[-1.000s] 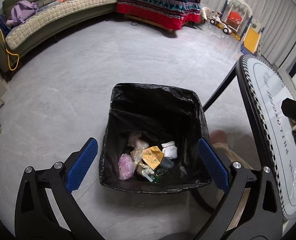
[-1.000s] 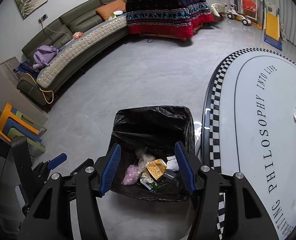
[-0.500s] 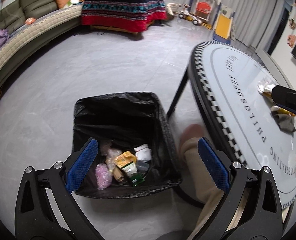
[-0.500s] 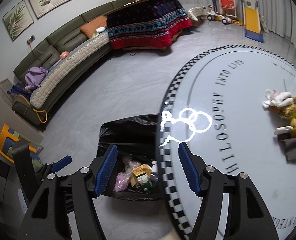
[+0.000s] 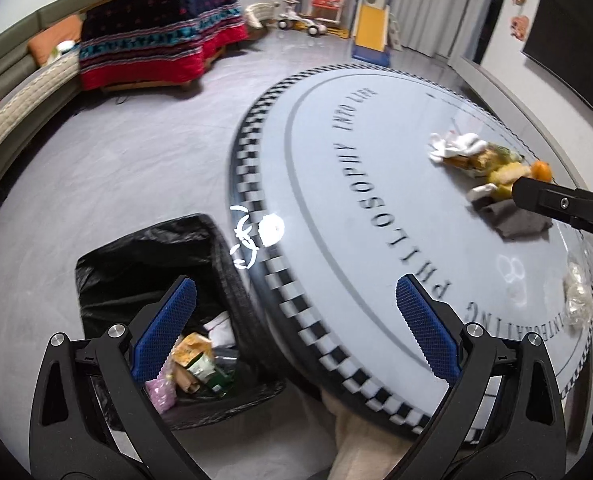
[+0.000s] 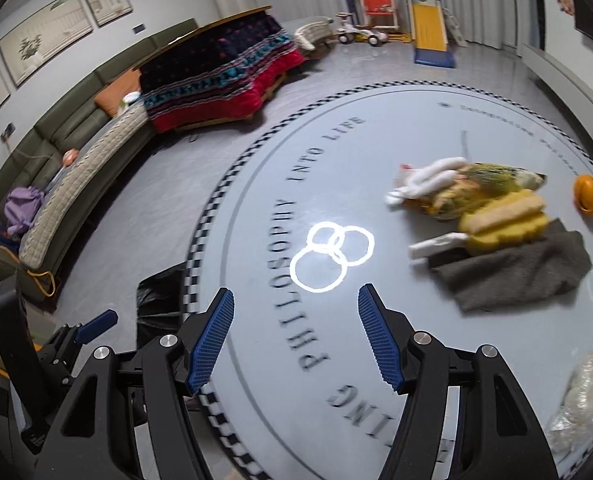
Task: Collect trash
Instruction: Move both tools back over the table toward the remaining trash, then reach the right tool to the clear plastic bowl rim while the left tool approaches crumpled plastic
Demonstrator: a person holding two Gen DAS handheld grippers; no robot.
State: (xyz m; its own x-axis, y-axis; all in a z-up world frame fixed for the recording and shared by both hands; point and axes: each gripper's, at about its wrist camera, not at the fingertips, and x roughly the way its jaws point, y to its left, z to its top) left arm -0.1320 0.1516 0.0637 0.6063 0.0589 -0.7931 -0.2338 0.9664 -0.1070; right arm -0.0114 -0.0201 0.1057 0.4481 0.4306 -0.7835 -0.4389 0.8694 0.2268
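- While both tongs are heading from the bin toward the litter, the round worktop (image 6: 436, 128) is carrying everything left to collect, clustered at its far right side.
- Lined in black, the trash bin (image 5: 144, 256) is standing on the floor just beside the worktop's checkered edge, already holding wrappers.
- Left tongs (image 5: 292, 330) are standing wide apart, gripping nothing.
- Right tongs (image 6: 296, 340) are also apart and empty, pointing at bare worktop; they should be swinging right, approaching one piece low.
- Among the heap, the yellow-green wrapper (image 6: 480, 188) is lying near the grey cloth (image 6: 524, 272); the crinkled clear plastic (image 6: 580, 396) is sitting nearest.
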